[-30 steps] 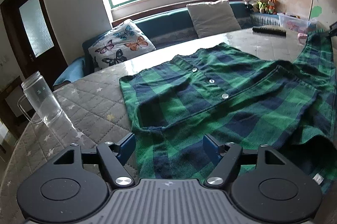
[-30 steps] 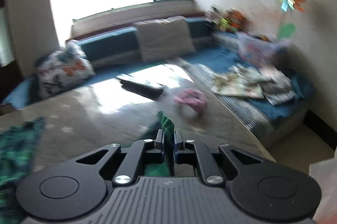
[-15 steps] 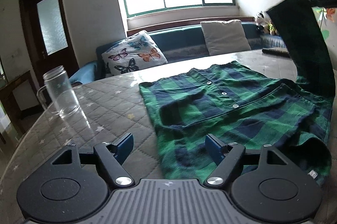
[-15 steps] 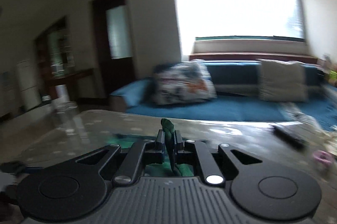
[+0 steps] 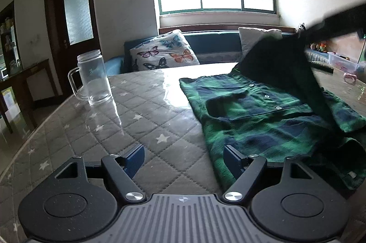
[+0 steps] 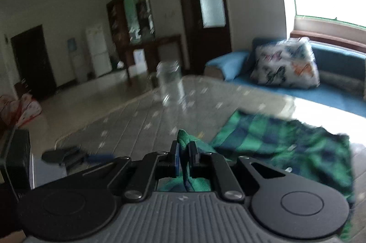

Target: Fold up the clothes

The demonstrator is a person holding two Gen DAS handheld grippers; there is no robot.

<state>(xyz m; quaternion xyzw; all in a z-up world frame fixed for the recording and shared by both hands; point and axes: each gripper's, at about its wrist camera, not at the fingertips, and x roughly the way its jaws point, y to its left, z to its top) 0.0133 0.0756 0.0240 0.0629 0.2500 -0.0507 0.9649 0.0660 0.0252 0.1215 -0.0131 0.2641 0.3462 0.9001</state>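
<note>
A green and navy plaid shirt (image 5: 258, 119) lies button side up on the grey quilted table (image 5: 141, 110). Its right sleeve (image 5: 288, 64) is lifted and stretched over the shirt's body. My right gripper (image 6: 184, 152) is shut on the sleeve's end (image 6: 183, 137), above the shirt (image 6: 281, 142). My left gripper (image 5: 184, 158) is open and empty, low over the table at the shirt's near left edge; its right finger (image 5: 233, 159) is over the cloth.
A clear glass mug (image 5: 92, 77) stands on the table's left side and shows blurred in the right wrist view (image 6: 170, 83). A blue sofa with a butterfly pillow (image 5: 164, 51) runs behind the table. A remote and a pink object (image 5: 350, 78) lie far right.
My right gripper has swung left with the sleeve, carrying it over the shirt's body. My left gripper has shifted left along the shirt's near edge and stayed open.
</note>
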